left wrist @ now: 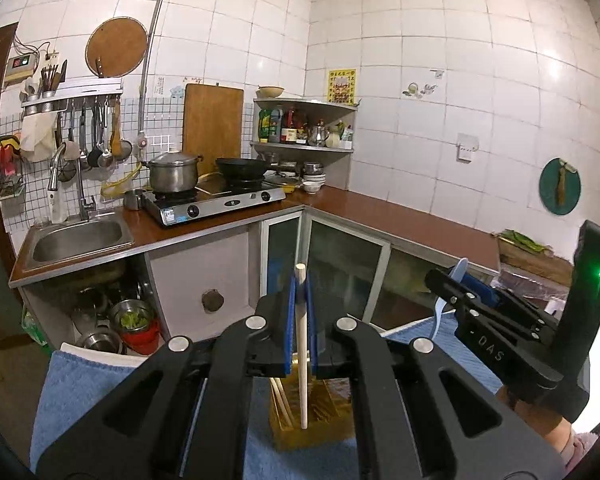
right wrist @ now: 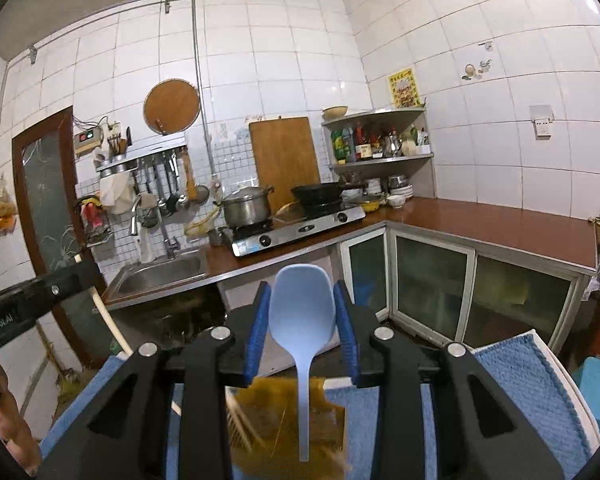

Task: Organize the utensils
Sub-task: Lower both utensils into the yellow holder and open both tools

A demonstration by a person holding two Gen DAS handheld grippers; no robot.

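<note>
My left gripper [left wrist: 300, 292] is shut on a pale wooden chopstick [left wrist: 302, 344] that stands upright with its lower end inside the golden utensil holder [left wrist: 320, 420]. More chopsticks [left wrist: 282, 400] lean in that holder. My right gripper [right wrist: 302, 312] is shut on a light blue plastic spoon [right wrist: 302, 312], bowl up, with its handle reaching down over the same golden holder [right wrist: 276, 412]. The right gripper also shows at the right of the left wrist view [left wrist: 460, 284], with the spoon's bowl [left wrist: 458, 270] between its pads. The left gripper shows at the left edge of the right wrist view [right wrist: 72, 276].
The holder stands on a blue towel [left wrist: 80, 392] over a white table. Behind is an L-shaped brown kitchen counter [left wrist: 400, 216] with a sink [left wrist: 76, 236], a gas stove [left wrist: 216, 200], a pot, a wok and a corner shelf [left wrist: 304, 128].
</note>
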